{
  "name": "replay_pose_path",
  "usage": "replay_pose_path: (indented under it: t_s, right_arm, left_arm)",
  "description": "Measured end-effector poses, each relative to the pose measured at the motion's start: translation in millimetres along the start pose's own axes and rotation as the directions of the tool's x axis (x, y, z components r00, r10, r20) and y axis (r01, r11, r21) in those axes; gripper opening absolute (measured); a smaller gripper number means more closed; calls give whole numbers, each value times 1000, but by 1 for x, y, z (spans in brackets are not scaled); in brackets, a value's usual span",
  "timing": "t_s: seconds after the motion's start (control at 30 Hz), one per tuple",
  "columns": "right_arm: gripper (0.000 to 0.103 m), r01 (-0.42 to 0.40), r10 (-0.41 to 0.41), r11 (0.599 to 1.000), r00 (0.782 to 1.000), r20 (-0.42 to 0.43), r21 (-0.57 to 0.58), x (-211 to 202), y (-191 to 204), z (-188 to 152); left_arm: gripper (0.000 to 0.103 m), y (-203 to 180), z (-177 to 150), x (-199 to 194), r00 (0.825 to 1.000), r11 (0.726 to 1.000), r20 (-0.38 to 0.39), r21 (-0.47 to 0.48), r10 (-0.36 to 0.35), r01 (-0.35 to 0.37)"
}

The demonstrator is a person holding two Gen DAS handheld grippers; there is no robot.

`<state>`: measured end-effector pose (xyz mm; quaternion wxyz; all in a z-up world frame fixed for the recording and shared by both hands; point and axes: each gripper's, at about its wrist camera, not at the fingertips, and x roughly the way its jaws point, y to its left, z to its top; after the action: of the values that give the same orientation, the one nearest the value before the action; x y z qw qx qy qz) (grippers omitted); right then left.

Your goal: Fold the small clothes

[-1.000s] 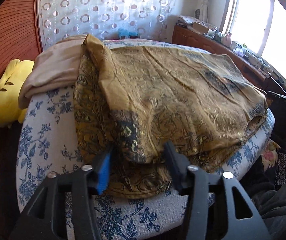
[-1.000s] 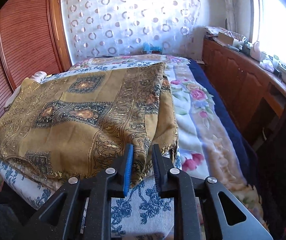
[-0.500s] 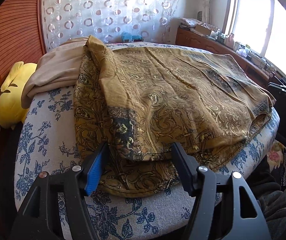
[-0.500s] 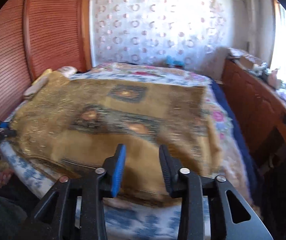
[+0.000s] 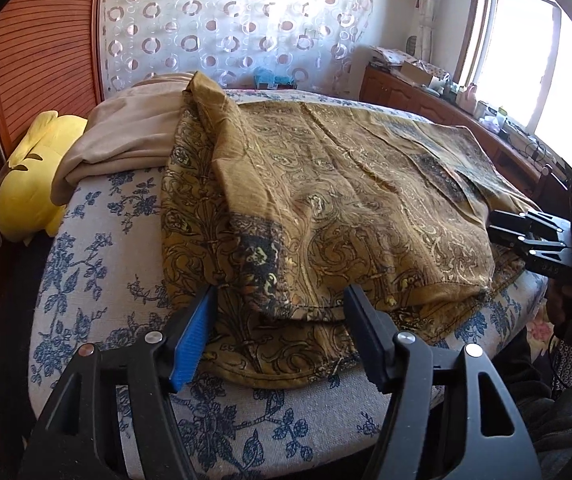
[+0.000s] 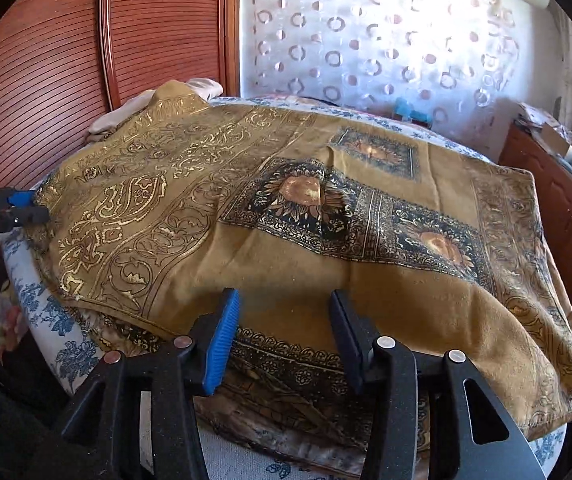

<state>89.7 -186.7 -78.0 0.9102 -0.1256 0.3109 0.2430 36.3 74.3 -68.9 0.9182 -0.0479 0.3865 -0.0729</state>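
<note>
**Both grippers released over the folded brown cloth**

My left gripper (image 5: pixel 279 322) sits at the near edge of the patterned brown cloth (image 5: pixel 326 208), its jaws apart and straddling the folded hem; the pads press on nothing. The cloth lies folded and spread across the blue-flowered bed cover (image 5: pixel 97 264), with several layers showing at the near edge. Beside it on the left rests a beige garment (image 5: pixel 125 136), partly under the cloth's upper corner, and a yellow plush toy (image 5: pixel 29 184) sits past the bed's edge.

My right gripper (image 6: pixel 283 320) hovers over the cloth's plain brown stretch near its front border, jaws opening, with fabric below them but nothing gripped. From the left camera I see it at the cloth's far right edge (image 5: pixel 526 232).
</note>
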Motion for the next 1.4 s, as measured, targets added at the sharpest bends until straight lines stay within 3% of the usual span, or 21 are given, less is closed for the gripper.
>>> replay_pose_path:
  t_s: [0.27, 0.47, 0.67, 1.0, 1.23, 1.4]
  right_arm:
    - [53, -1, 1, 1000, 1000, 21, 6, -3, 2, -7]
    - [58, -2, 1, 1000, 999, 33, 12, -4, 1, -11]
    - [61, -2, 2, 1000, 999, 35, 15, -4, 2, -13]
    - [62, -5, 4, 1000, 999, 32, 12, -4, -1, -12]
    - [64, -8, 8, 1000, 999, 34, 13, -3, -2, -11]
    - [64, -15, 15, 1000, 999, 37, 11, -3, -3, -12]
  left_arm:
    - [66, 7, 11, -25, 997, 1000, 75, -22, 17, -16]
    - [66, 24, 16, -11, 998, 997, 51, -71, 41, -38]
    - [66, 35, 14, 10, 1000, 991, 4, -133, 6, -5]
    - [66, 34, 11, 14, 1000, 993, 10, -115, 29, -28]
    - [17, 25, 9, 15, 999, 995, 3, -89, -42, 42]
    - [10, 11, 18, 2, 995, 995, 59, -50, -81, 84]
